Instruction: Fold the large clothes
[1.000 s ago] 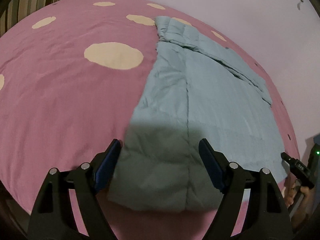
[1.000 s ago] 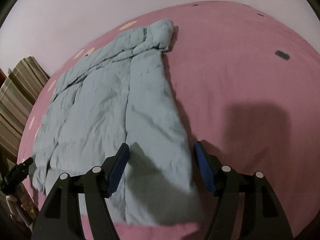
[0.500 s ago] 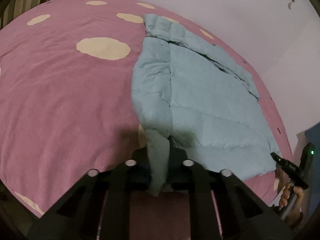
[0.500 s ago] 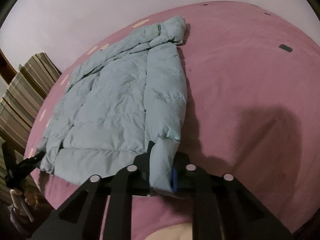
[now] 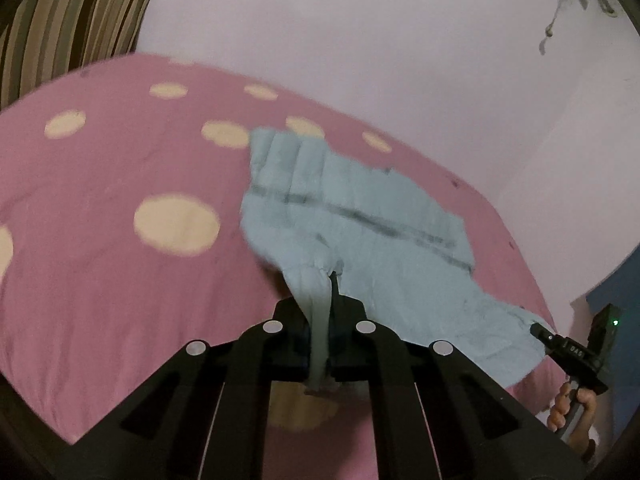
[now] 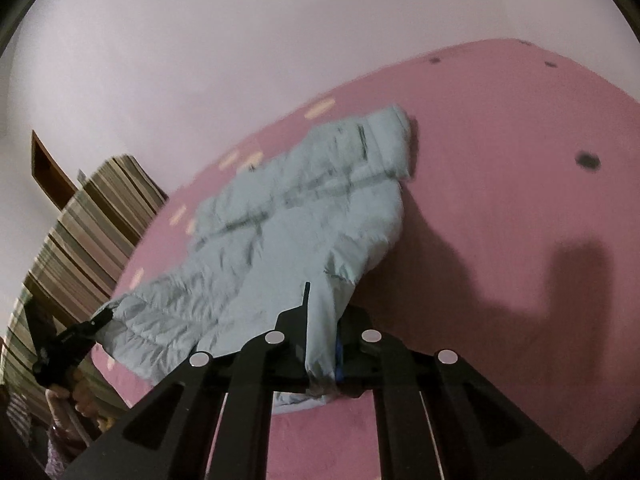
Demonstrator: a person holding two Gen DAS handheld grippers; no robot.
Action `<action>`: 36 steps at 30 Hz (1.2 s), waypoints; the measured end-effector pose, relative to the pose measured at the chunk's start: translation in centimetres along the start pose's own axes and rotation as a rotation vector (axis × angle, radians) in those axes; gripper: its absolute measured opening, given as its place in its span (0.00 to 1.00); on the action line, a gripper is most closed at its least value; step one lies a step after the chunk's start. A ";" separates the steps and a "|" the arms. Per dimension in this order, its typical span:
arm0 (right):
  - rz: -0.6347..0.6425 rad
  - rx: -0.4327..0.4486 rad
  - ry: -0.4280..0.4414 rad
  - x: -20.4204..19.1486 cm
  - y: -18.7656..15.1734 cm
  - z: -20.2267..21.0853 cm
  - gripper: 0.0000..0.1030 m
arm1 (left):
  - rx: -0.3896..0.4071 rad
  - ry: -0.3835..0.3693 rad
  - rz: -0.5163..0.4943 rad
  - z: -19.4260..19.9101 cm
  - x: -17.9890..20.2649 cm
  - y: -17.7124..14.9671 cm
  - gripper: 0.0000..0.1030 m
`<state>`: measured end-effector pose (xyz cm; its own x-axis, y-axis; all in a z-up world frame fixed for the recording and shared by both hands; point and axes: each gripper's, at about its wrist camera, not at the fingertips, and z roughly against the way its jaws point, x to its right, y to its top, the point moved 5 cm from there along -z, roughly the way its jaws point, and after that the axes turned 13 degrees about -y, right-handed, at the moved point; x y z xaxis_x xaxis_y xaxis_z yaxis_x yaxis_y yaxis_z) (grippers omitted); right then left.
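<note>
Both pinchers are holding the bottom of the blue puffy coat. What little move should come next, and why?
Probably carry the hem forward toward the collar. The left gripper and right gripper are each shut on a bottom corner of the jacket, which is lifted off the pink bedspread while the collar end lies flat, so folding it in half looks natural.

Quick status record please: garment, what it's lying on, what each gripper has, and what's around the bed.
garment: light blue puffer jacket, near hem lifted, collar end lying on the bed
surface: pink bedspread with cream dots
left gripper: shut on the jacket's hem corner
right gripper: shut on the other hem corner
background: striped curtain beside a pale wall
image quality: motion blur in both views
</note>
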<state>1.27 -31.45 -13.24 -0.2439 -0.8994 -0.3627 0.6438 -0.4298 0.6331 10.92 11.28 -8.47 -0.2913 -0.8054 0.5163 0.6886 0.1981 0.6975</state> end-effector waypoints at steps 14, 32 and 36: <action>-0.091 -0.027 -0.021 0.0 9.4 -10.6 0.07 | -0.042 0.115 0.052 -12.8 -5.1 8.0 0.05; -0.075 -0.151 -0.120 1.2 8.0 -19.0 0.08 | -0.152 0.174 0.006 -19.8 -8.8 6.7 0.06; -0.080 -0.120 -0.102 1.2 8.8 -17.4 0.11 | -0.082 0.142 0.006 -17.4 -7.9 8.0 0.31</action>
<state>19.29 -34.90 -19.97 -0.3663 -0.8685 -0.3341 0.6996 -0.4937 0.5165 30.34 9.49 -15.61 -0.1936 -0.8764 0.4409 0.7437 0.1620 0.6486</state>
